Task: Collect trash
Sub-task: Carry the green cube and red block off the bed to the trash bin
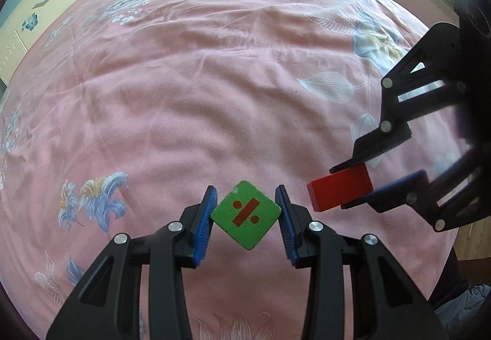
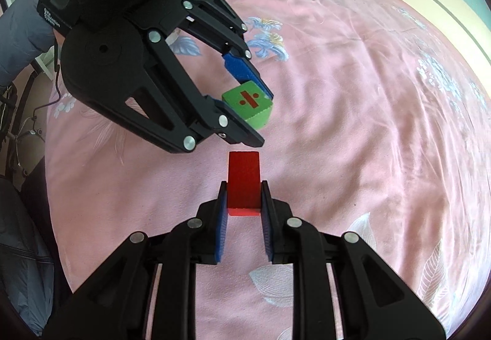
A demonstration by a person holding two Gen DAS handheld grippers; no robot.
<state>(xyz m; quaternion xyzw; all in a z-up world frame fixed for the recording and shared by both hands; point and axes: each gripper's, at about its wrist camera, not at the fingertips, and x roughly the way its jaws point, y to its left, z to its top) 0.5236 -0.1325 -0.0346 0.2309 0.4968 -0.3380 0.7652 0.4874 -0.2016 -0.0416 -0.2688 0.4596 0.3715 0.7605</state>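
The cube (image 1: 246,214) sits cornerwise between the two pads of the left hand-held gripper (image 1: 246,218), one corner against each pad, clear of the bed (image 1: 196,100) below. The block (image 2: 243,183) is clamped lengthwise between the pads of the right hand-held gripper (image 2: 243,202), its far end projecting beyond the fingertips. In the left wrist view the right hand-held gripper (image 1: 353,186) and block (image 1: 339,190) lie just right of the cube, near it but apart. In the right wrist view the left hand-held gripper (image 2: 260,113) and cube (image 2: 249,108) stand beyond the block. A sleeve (image 2: 27,30) lies at the far left, off the bed.

Both hand-held grippers (image 1: 246,212) (image 2: 244,197) clamped, angled down
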